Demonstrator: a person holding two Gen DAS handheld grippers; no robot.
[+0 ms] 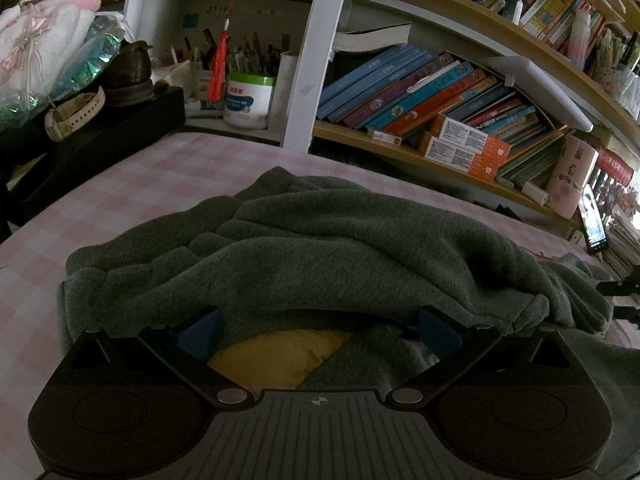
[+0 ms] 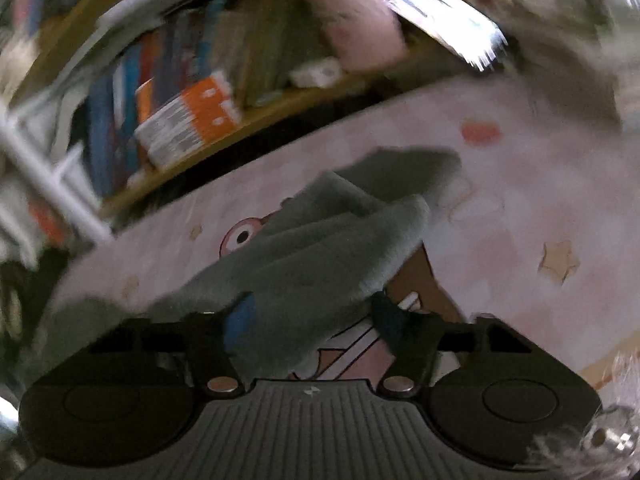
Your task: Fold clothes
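Observation:
A dark grey sweatshirt (image 1: 340, 248) lies bunched on the pink checked cloth (image 1: 132, 184). A yellow patch (image 1: 276, 356) shows under its raised edge. My left gripper (image 1: 320, 320) is open, its blue-padded fingers (image 1: 202, 334) wide apart and tucked under the grey fabric's edge. In the blurred right wrist view, my right gripper (image 2: 312, 316) is open, with a fold of the grey garment (image 2: 320, 252) draped over and between its fingers, above a pink cartoon-printed cloth (image 2: 520, 208).
A bookshelf with leaning books (image 1: 420, 92) and orange boxes (image 1: 464, 148) stands behind the table. A white jar (image 1: 248, 98), pen holders, a black box (image 1: 100, 136) with a watch and a phone (image 1: 594, 224) ring the back edges.

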